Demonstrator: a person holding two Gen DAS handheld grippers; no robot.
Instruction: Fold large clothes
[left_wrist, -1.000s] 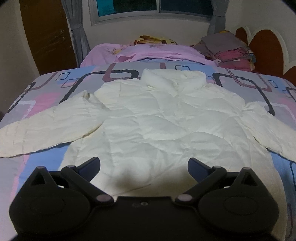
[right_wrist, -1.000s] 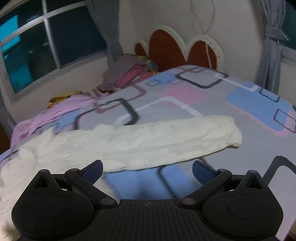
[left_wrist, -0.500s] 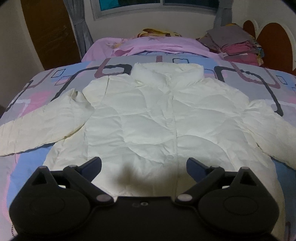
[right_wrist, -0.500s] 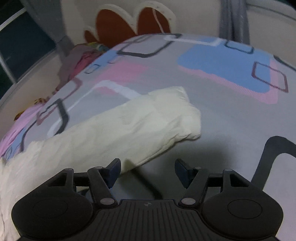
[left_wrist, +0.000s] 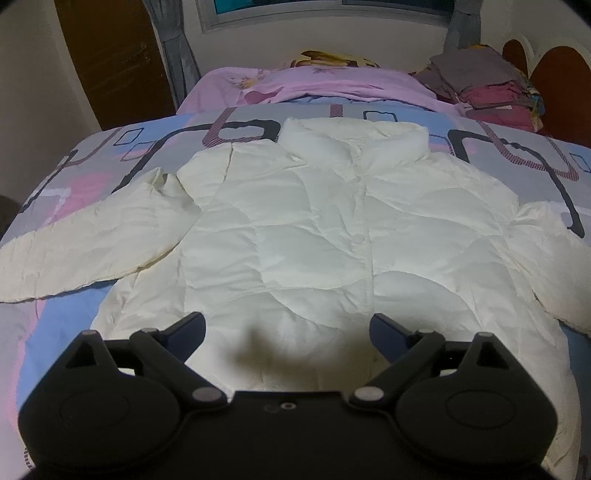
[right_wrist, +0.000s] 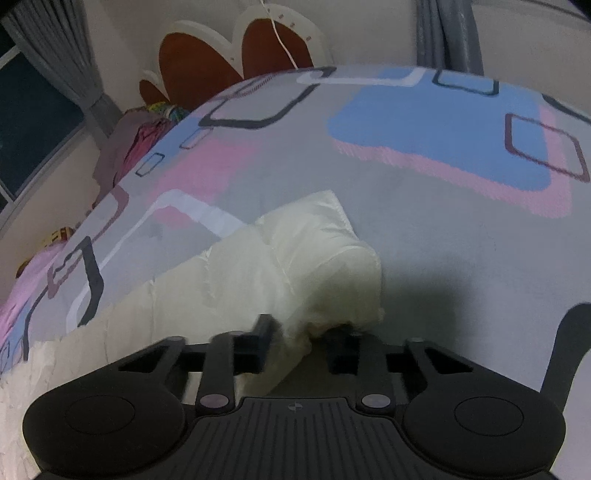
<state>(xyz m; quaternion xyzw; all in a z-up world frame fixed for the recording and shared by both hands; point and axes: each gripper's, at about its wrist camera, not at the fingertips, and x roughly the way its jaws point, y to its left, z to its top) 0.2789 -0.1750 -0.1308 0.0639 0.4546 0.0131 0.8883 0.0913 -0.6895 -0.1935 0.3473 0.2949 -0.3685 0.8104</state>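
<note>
Since a second ago the right gripper (right_wrist: 301, 332) has been brought down from above the sleeve to its cuff (right_wrist: 332, 266), and its jaws, then wide, are closing with the bunched cuff edge between them. Over the same second the left gripper (left_wrist: 288, 328) has been moved closer over the jacket (left_wrist: 314, 236) and is held wide open above the hem, nothing between its jaws. The jacket is spread front-up on the bed (left_wrist: 74, 166), sleeves out to both sides.
</note>
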